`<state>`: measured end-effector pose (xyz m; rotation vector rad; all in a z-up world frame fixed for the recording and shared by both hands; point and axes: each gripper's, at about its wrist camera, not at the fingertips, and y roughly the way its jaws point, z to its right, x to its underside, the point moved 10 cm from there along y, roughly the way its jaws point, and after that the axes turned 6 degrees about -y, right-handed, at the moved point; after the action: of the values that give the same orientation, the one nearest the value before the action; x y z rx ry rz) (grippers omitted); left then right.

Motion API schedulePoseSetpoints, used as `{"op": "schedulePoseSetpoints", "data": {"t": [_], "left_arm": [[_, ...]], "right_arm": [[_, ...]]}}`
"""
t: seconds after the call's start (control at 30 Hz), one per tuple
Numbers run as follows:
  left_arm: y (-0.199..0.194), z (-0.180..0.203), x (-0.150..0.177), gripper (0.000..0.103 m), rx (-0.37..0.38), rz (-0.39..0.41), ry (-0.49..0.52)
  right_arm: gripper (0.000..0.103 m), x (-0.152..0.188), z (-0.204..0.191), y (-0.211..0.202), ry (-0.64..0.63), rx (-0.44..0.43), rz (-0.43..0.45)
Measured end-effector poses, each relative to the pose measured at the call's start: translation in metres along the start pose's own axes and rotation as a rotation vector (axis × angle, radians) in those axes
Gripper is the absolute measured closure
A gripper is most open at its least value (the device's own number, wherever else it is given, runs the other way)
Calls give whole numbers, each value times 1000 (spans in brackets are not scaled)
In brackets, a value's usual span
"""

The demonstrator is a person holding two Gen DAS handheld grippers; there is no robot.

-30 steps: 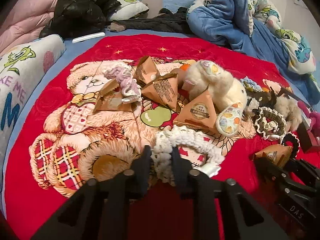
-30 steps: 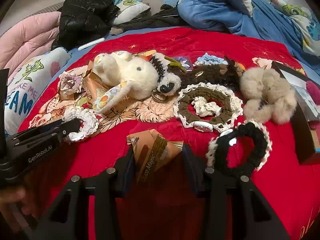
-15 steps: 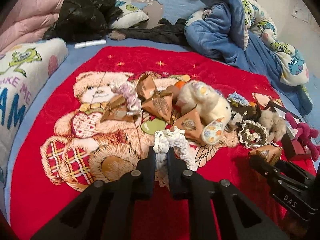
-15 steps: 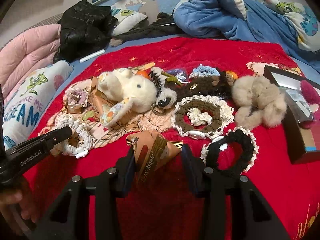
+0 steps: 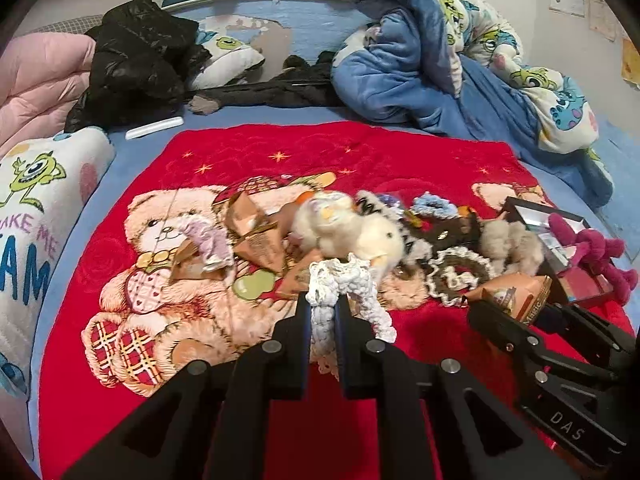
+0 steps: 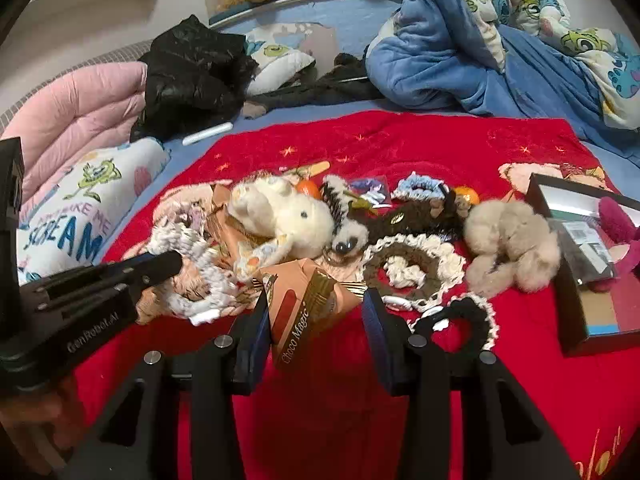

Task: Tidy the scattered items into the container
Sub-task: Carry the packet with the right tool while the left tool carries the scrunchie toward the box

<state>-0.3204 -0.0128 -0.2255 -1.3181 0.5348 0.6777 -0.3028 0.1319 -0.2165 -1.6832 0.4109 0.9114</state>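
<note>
Your left claw (image 5: 323, 312) is nearly pressed together, pinching the white crocheted scrunchie (image 5: 340, 280) between its fingers; the rest of the loop hangs loose to the right of the claw, lifted above the red blanket (image 5: 120, 420). Your right claw (image 6: 316, 316) stands partly spread, gripping a tan pyramid-shaped snack packet (image 6: 308, 304) marked "Choco Magic", with both pads against its sides. The remaining scattered things lie in a heap on the blanket ahead of both claws: a cream plush toy (image 6: 280, 212), a brown-and-white scrunchie (image 6: 416, 264), a black scrunchie (image 6: 464, 320) and a beige fluffy scrunchie (image 6: 512, 240). The dark open box (image 6: 560, 320) sits at the blanket's right edge, just beside the beige scrunchie.
</note>
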Motion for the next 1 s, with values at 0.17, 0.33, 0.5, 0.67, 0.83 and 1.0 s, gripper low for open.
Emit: {"op": "schedulePoseSetpoints", "data": {"t": [0.17,0.33,0.5,0.67,0.83,1.0], "left_arm": [[0,9,1,92,1,-4,20],[-1,7,-1,92,4,-6,0],[-2,10,-1,92,-6,-4,13],[-5,18,-4,92,10,0,18],[-7,34,-6,92,21,-3,30],[-13,75,-10,92,50,11,92]], "right_arm": [[61,-7,9,-13,1,43,10],[61,-8,23,-19,18,98,1],[61,-9,37,-27,33,155,7],[61,-13,47,-35,39,194,9],[61,-15,62,-47,59,225,18],[61,-16,78,-58,76,249,23]]}}
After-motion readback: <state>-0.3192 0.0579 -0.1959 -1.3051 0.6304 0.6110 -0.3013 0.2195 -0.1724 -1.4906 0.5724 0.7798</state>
